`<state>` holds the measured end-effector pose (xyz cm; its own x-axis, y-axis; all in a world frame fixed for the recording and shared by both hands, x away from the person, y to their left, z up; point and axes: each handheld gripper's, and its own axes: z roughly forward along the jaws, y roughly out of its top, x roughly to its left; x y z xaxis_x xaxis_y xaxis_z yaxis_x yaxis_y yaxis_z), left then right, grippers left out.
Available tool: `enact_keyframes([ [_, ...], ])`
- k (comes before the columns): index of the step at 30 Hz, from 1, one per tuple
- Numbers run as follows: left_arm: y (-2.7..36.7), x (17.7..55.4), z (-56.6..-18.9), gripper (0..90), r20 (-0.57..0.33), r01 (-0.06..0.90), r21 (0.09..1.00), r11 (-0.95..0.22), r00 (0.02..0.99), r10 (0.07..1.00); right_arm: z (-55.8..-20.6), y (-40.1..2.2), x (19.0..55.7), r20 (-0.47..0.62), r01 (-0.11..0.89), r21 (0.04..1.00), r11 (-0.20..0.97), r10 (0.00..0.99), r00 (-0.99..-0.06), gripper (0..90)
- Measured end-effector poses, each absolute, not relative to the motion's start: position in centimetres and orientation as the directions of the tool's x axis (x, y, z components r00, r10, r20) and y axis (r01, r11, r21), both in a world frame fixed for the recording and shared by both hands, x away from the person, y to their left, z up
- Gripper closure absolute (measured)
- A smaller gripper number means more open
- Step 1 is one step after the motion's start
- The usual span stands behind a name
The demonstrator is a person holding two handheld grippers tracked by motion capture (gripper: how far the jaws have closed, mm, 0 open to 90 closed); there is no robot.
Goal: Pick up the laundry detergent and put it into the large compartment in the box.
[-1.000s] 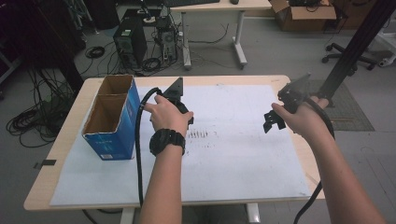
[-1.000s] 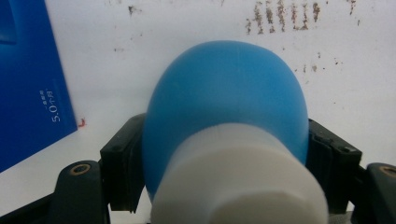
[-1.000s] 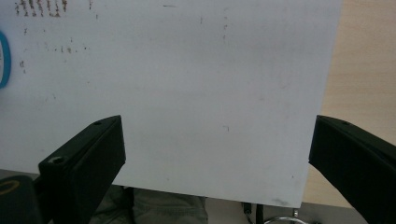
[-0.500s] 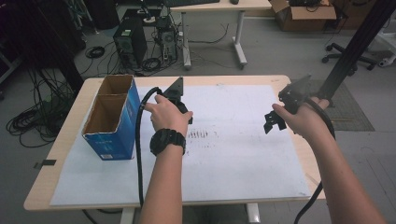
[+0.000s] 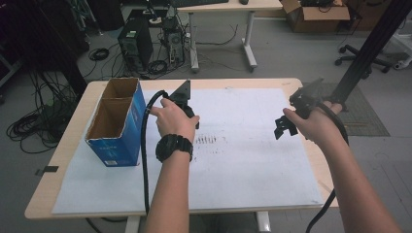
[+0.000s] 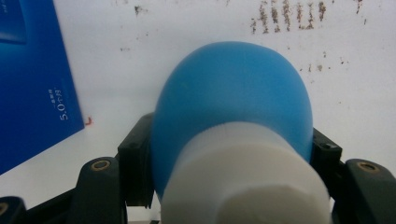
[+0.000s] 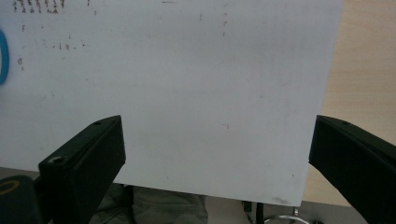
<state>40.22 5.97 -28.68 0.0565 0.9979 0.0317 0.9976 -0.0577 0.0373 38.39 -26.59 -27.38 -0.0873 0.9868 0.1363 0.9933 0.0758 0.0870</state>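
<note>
Left gripper (image 6: 233,186): we see its jaws, just closing, pinch a blue rounded bottle with white cap (image 6: 233,121) over white paper sheet (image 6: 187,46); blue cardboard box (image 6: 32,79) beside it. Right gripper (image 7: 215,158) spread wide, nothing between.

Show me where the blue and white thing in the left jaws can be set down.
Free: the white sheet between the left gripper and right gripper, and its near strip toward the table edge. Crowded: the left side, where the blue box stands by the bulb-shaped thing.
</note>
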Motion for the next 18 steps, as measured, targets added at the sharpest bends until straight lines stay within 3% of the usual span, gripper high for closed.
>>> enact_keyframes([
  [10, 5.8, 40.2, -28.4, 37.0, 0.033, 0.998, 0.026, -0.065, 0.064, 0.997, -27.1, -26.5, 38.3, 0.139, 0.993, 0.089, 0.081, 0.986, -0.092, 3.9],
  [18, 5.4, 40.2, -25.3, 37.1, 0.031, 0.994, 0.038, -0.107, 0.106, 0.994, -26.6, -26.6, 38.4, 0.137, 0.993, 0.092, 0.074, 0.987, -0.086, 3.7],
])
